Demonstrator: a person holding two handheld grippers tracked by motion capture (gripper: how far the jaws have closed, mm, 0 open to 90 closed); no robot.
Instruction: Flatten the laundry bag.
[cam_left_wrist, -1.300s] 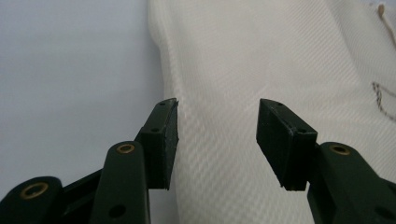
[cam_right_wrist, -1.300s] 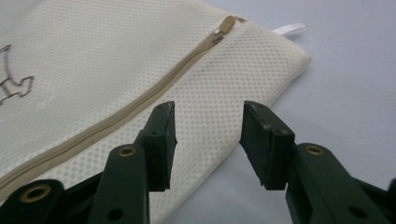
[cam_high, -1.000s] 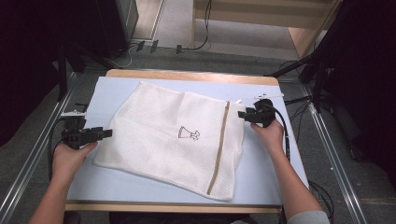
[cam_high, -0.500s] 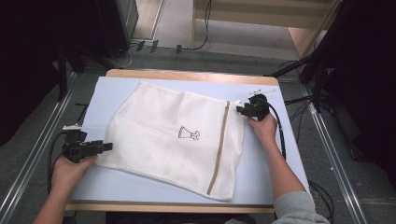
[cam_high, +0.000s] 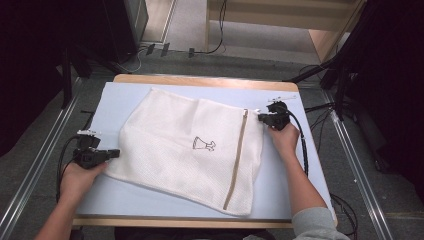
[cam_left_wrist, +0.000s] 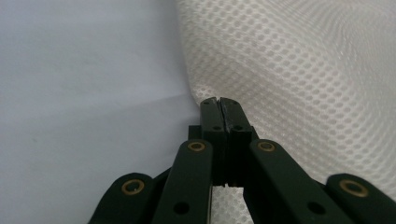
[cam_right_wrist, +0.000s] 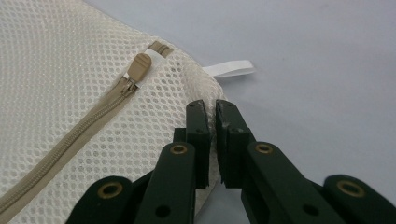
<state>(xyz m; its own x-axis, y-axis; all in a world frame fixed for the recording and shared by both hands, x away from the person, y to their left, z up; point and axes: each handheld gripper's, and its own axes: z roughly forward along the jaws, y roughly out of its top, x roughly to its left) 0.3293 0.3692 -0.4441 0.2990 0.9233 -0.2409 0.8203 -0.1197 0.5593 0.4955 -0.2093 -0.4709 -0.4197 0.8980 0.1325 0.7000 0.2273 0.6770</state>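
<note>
White mesh bag (cam_high: 192, 150) flat on the pale blue table (cam_high: 280, 190), zip (cam_high: 236, 157) toward the right side. Left gripper (cam_high: 116, 152) just clenched on the bag's left edge, jaws pressed together over the mesh. Right gripper (cam_high: 261, 117) just closing, pinching the top right corner beside the zip pull (cam_right_wrist: 138, 64) and white label (cam_right_wrist: 229, 69).

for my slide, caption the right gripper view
Right hand-held gripper pinching the mesh bag edge beside its zipper pull

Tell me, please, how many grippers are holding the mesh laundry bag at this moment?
2. The left gripper is shut on the white mesh laundry bag at its left edge; the right gripper pinches the bag's right corner beside the zipper pull.
</note>
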